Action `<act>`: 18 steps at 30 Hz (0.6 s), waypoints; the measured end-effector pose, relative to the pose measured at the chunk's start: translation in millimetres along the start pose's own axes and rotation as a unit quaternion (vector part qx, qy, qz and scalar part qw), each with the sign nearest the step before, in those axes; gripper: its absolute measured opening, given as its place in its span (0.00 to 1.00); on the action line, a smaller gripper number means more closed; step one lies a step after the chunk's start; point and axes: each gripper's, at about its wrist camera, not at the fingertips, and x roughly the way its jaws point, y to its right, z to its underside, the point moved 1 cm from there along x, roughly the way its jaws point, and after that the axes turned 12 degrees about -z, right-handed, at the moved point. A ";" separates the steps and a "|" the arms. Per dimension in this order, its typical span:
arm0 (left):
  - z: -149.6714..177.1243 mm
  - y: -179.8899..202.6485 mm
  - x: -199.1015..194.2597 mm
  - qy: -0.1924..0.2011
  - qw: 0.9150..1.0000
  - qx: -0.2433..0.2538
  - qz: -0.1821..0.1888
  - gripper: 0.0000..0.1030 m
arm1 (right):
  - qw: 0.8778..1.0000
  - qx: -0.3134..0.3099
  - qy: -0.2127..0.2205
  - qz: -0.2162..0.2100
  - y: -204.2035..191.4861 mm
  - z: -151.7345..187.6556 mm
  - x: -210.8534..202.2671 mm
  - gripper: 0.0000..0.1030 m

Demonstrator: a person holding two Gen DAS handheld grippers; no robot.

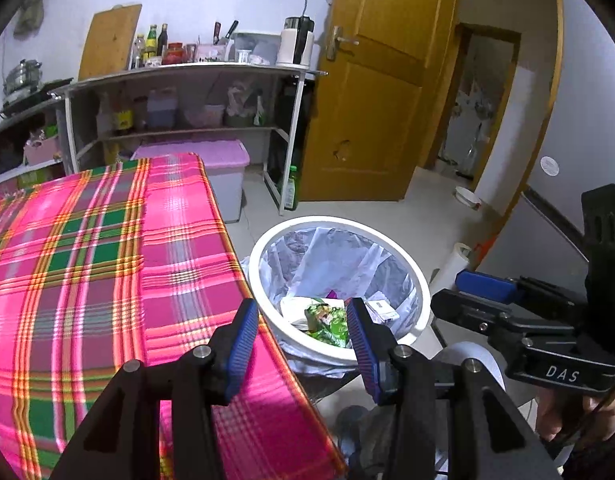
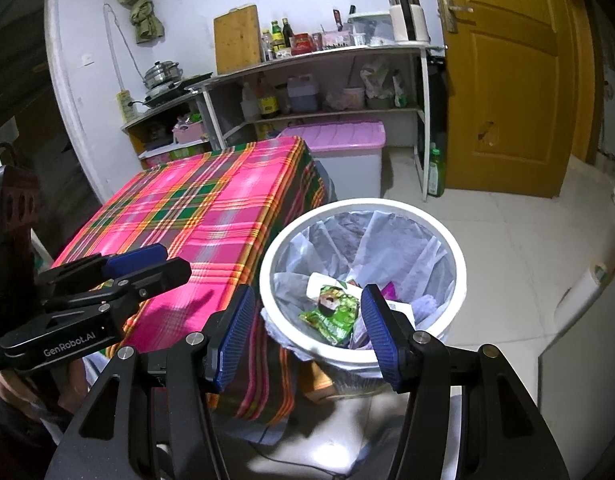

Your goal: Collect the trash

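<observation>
A plaid-covered worktop stands beside a white bin on the floor, its corner touching the rim. A green wrapper lies crumpled in the bin, slanting lengthwise, below both grippers. Left gripper and right gripper hold empty jaws apart.

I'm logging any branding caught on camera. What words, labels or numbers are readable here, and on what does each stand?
"DAS": white letters on the black body of the right gripper, seen from the left wrist.
"GenRobot.AI": white letters on the black body of the left gripper, seen from the right wrist.
Too small or blurred: the crumpled green snack wrapper in the white round bin, the shelf bottles, the round wall sticker.
</observation>
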 end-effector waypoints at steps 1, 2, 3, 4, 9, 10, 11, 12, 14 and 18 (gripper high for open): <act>2.1 -0.1 -4.6 0.004 1.000 0.000 -0.002 0.45 | 1.000 -0.001 0.002 0.000 -2.7 1.8 -2.5 0.55; 3.8 -0.1 -7.4 0.007 1.000 0.001 -0.003 0.45 | 1.000 -0.004 0.003 0.001 -4.9 3.3 -4.4 0.55; 5.8 0.2 -11.5 0.010 1.000 0.002 -0.005 0.45 | 1.000 -0.007 0.004 0.002 -7.5 4.8 -6.7 0.55; 8.0 0.7 -15.2 0.014 1.000 0.003 -0.008 0.45 | 1.000 -0.011 0.006 0.003 -10.9 7.0 -9.3 0.55; 16.5 1.5 -27.8 0.021 1.000 0.003 -0.013 0.44 | 1.000 -0.016 0.010 0.002 -20.1 14.7 -18.9 0.55; 18.0 1.5 -29.6 0.022 1.000 0.003 -0.014 0.44 | 1.000 -0.019 0.011 0.004 -21.5 15.9 -20.4 0.55; 19.8 1.6 -31.6 0.023 1.000 0.003 -0.016 0.44 | 1.000 -0.022 0.013 0.006 -23.0 17.2 -22.3 0.55; 21.3 1.6 -33.6 0.024 1.000 0.002 -0.017 0.44 | 1.000 -0.023 0.014 0.006 -23.9 18.2 -23.6 0.55; 24.1 1.3 -37.2 0.025 1.000 0.000 -0.017 0.45 | 1.000 -0.021 0.015 0.007 -24.2 19.8 -24.7 0.55; 26.6 1.6 -43.6 0.030 0.999 -0.003 -0.020 0.45 | 1.000 -0.018 0.014 0.006 -23.9 21.8 -24.2 0.55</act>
